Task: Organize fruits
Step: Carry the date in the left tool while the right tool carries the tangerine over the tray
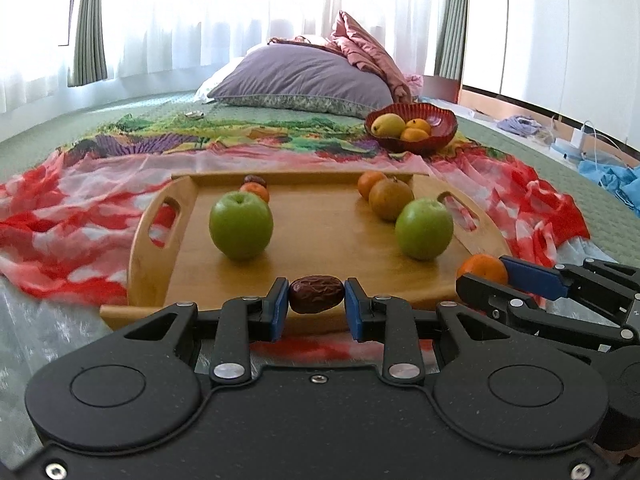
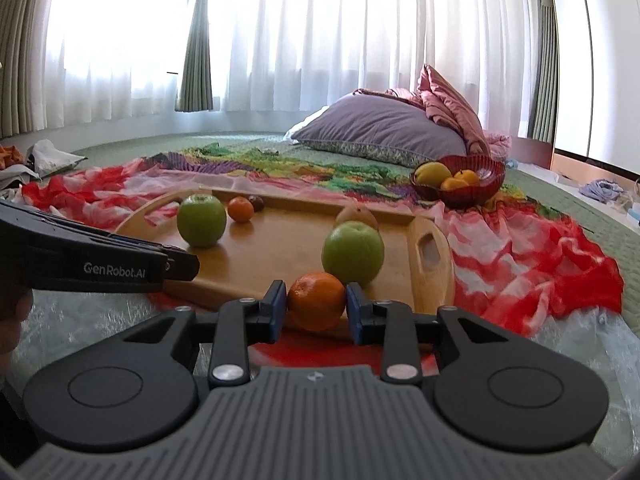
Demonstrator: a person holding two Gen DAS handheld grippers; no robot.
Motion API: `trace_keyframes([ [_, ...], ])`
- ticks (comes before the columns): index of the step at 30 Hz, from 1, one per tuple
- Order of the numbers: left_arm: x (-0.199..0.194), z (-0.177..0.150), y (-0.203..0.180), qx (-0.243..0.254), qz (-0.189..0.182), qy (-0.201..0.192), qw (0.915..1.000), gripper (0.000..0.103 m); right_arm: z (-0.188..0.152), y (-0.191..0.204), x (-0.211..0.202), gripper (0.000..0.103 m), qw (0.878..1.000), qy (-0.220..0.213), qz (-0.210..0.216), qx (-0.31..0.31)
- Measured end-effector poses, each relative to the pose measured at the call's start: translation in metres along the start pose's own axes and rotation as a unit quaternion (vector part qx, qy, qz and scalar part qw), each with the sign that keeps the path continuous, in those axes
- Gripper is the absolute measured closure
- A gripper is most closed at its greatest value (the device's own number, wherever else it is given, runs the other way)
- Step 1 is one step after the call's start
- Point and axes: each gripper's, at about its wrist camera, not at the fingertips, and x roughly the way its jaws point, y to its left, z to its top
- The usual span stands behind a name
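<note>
A bright room with white sheer curtains (image 2: 340, 52) and green drapes holds a bed covered in a green quilt (image 1: 168, 104), over which a colourful red, pink and green cloth (image 1: 80, 216) is spread; a purple pillow (image 1: 304, 76) lies at the far end. On the cloth rests a wooden tray (image 1: 320, 236) with cut-out handles. The left tongs (image 1: 317, 300) are closed on a wrinkled brown date (image 1: 317, 294) at the tray's near edge, the date's long axis lying sideways, its ends touching the blue pads (image 1: 280, 308). The right tongs (image 2: 316, 304) grip an orange tangerine (image 2: 316, 300) at the tray's near right corner, just in front of a green apple (image 2: 353, 254). A second green apple (image 1: 241, 226) sits on the tray's left side, stem dimple up, with a small tangerine (image 1: 256, 192) and a dark date (image 1: 254, 179) behind it near the far rim. On the right, a brown pear-like fruit (image 1: 390, 199) and another tangerine (image 1: 370, 184) sit behind the near apple. Beyond the tray, a red glass bowl (image 1: 440, 136) holds a yellow mango (image 1: 387, 125) and oranges (image 1: 416, 130).
</note>
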Motion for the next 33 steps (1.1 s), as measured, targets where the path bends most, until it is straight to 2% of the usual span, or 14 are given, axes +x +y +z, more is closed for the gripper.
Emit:
trace_keyframes([
  [18,0.032,0.05,0.016,-0.011,-0.014,-0.016,0.9997,0.075,0.044,0.004,0.038,0.065,1.0,-0.019,0.008,0.006],
  [24,0.054,0.071,0.024,-0.017,-0.019,-0.001,0.9997,0.075,0.058,0.001,0.058,0.065,1.0,-0.014,0.005,0.008],
  [28,0.076,0.084,0.032,-0.041,-0.023,0.024,0.9986,0.075,0.064,0.0,0.074,0.065,1.0,-0.004,0.004,0.013],
  [33,0.102,0.095,0.038,-0.042,-0.018,0.049,0.9978,0.075,0.066,0.0,0.094,0.065,1.0,0.008,-0.001,0.01],
])
